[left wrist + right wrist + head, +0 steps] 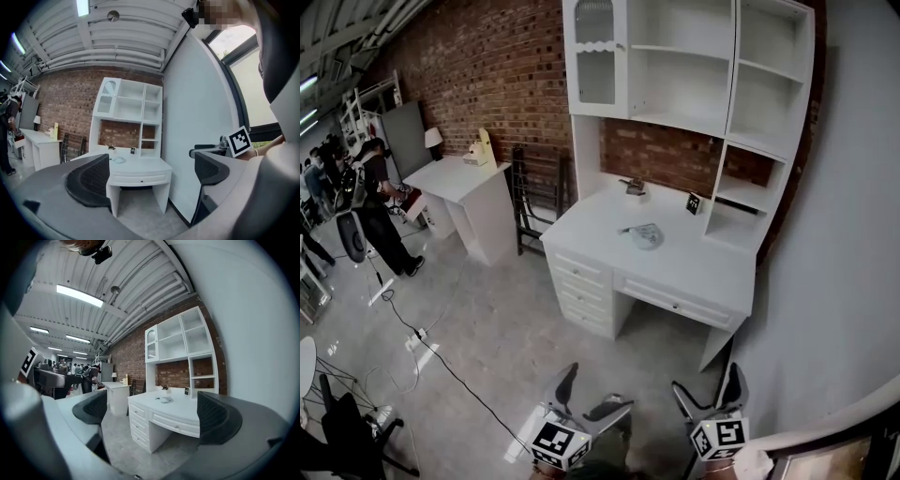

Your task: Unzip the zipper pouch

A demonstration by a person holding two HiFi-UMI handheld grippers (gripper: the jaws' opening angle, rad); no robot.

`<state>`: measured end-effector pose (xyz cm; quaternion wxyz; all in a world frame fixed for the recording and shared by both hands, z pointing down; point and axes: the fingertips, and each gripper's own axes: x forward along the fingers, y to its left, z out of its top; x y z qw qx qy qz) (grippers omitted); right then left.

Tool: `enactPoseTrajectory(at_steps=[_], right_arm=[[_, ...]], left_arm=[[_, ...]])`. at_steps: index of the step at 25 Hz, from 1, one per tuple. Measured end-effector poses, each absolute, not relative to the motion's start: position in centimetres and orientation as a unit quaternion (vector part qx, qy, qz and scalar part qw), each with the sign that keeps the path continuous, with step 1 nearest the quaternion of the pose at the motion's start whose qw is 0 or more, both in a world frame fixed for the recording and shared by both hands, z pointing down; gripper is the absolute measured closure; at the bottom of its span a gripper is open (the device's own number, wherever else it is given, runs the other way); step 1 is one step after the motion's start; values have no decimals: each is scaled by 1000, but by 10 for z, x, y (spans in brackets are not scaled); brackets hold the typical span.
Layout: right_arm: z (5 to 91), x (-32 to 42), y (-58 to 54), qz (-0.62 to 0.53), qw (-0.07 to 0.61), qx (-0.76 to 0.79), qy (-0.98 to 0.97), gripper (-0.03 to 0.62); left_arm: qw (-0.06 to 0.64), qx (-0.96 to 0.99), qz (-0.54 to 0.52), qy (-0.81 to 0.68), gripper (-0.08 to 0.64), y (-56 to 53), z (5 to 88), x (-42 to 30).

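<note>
My left claw (598, 386) and right claw (706, 380) are both released, jaws wide apart with nothing between them, and both are well short of the work. The zipper pouch (645, 234) lies flat near the middle of the white table (703, 274). Behind it sit a small dark object (635, 187) and a black marker card (693, 203), under the white shelf hutch (684, 66) against the brick wall (487, 66).

Brick wall (487, 66), white hutch desk (694, 258), grey concrete floor (487, 309).
</note>
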<state>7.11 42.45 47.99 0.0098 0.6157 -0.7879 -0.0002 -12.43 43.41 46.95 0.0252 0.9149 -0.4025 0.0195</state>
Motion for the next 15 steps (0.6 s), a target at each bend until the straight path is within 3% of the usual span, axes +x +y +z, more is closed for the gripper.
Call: enactPoseTrajectory(at_steps=[15], right_arm=[[461,85,273,-12,-40,621,-783,27]], left_arm=[[33,921,20,-388,-6,275,466,-119]])
